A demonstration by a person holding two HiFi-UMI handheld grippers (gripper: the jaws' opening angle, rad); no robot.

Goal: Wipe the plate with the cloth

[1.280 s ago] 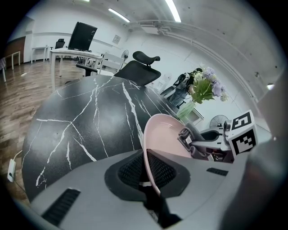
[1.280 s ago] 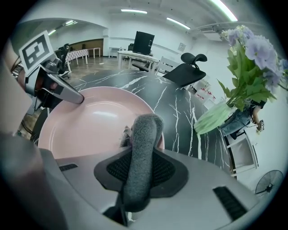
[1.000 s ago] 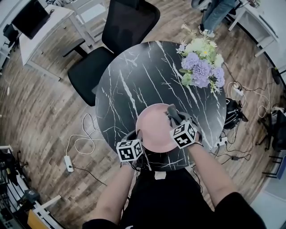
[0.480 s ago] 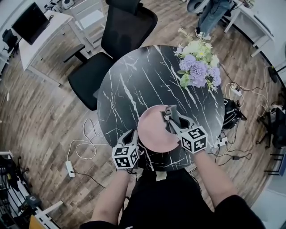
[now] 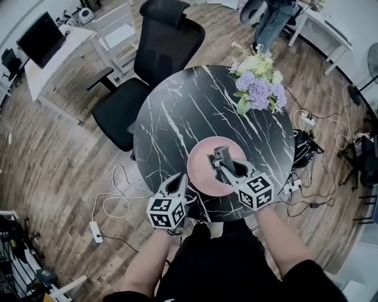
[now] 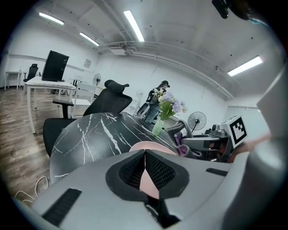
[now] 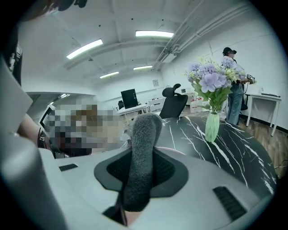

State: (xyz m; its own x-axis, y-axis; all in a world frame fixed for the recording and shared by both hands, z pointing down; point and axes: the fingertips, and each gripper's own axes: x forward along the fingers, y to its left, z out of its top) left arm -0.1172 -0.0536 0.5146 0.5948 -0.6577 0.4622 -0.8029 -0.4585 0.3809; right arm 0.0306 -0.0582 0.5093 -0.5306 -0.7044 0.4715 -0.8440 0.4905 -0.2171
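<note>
A pink plate (image 5: 204, 171) lies on the near part of the round black marble table (image 5: 177, 118). My right gripper (image 5: 219, 155) hangs over the plate's middle, shut on a grey cloth (image 5: 234, 170). In the right gripper view the cloth (image 7: 144, 130) stands up between the pads. My left gripper (image 5: 179, 180) is just left of the plate's rim, apart from it. Its jaws have just been closing and now meet with nothing between them. In the left gripper view (image 6: 145, 155) the plate (image 6: 146, 146) shows behind them.
A vase of purple and white flowers (image 5: 257, 88) stands at the table's far right. A black office chair (image 5: 159, 41) is behind the table, and a white desk with a monitor (image 5: 47, 41) is at the far left. A person (image 5: 271, 17) stands at the back. Cables lie on the floor.
Both grippers have risen. The left one has come away from the plate's near-left rim and its jaws have shut. The right one has carried the cloth from the plate's right side to above its middle.
</note>
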